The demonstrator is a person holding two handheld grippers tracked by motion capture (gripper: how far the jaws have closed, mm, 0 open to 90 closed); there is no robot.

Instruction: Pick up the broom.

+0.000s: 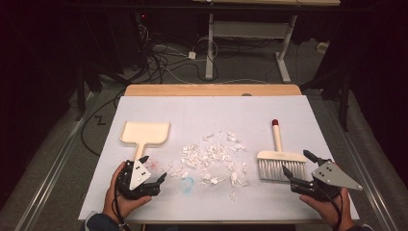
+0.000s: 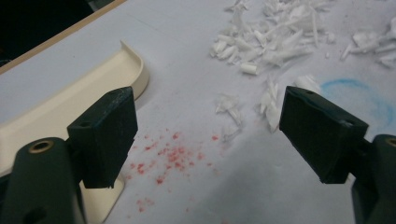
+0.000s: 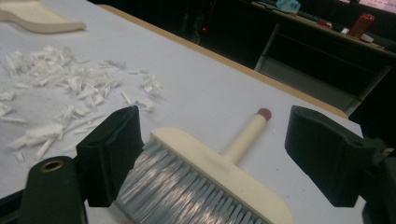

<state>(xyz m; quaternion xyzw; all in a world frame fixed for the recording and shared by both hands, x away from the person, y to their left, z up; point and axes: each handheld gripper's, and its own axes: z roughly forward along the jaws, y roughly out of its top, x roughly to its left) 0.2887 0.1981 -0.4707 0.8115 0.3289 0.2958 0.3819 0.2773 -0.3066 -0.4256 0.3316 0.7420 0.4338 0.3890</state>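
We saw paper scraps point(image 1: 211, 159) unswept on the surface point(image 1: 207, 115); left hand-held gripper point(image 1: 153, 169) by the dustpan point(image 1: 144, 133) and right hand-held gripper point(image 1: 299, 169) by the brush point(image 1: 280, 159) stood wide open, empty.

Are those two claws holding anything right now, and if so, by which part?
Nothing is held. The left claw stands open beside the dustpan handle, and the right claw stands open at the brush bristles without clamping them.
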